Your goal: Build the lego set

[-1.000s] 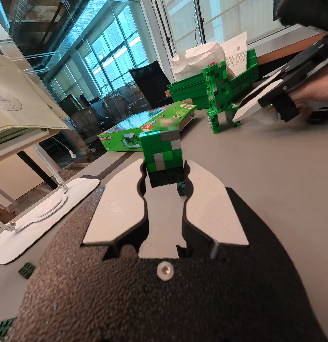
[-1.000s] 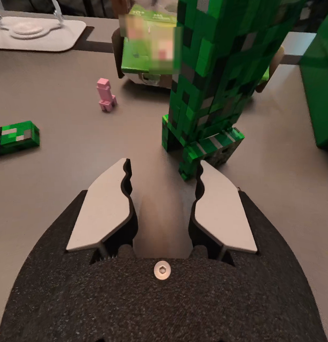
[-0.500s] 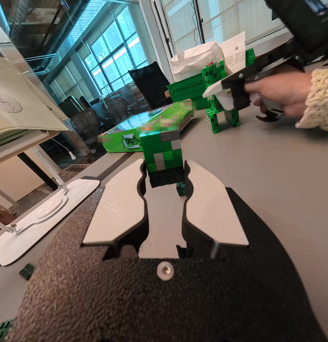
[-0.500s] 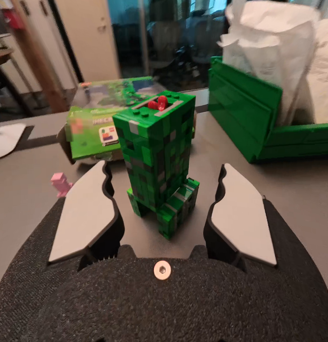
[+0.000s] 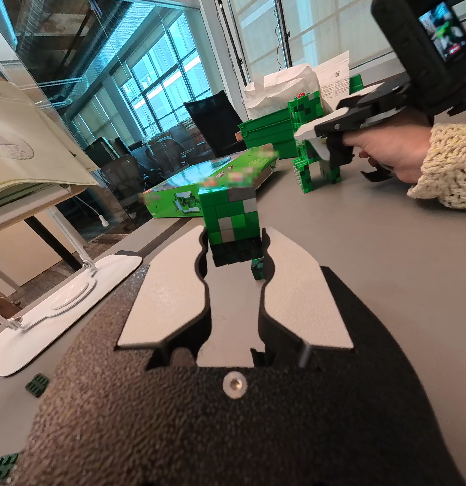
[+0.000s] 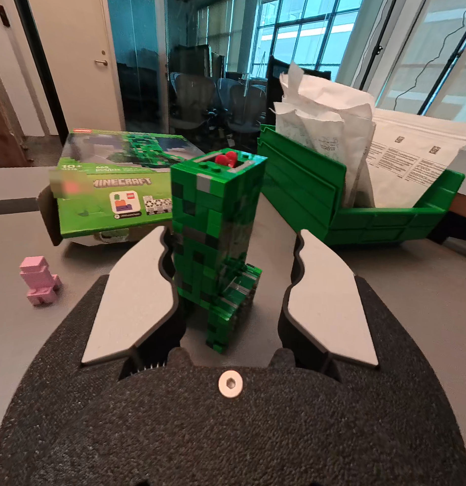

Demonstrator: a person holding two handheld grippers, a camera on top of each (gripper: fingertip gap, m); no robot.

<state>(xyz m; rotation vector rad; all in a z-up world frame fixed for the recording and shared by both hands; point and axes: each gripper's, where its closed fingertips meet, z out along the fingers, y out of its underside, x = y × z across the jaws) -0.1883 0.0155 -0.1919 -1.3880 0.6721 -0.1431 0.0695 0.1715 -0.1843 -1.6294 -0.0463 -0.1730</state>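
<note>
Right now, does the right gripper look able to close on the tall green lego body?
Probably yes. The right gripper is open, and the tall green lego body stands upright between its fingers, nearer the left one. Nothing lies between them.

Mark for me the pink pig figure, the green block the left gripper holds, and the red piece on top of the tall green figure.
pink pig figure (image 6: 38, 281), right wrist view, on its body.
green block (image 5: 230, 222), left wrist view, on its front face.
red piece (image 6: 224, 158), right wrist view, on its rounded top.
</note>
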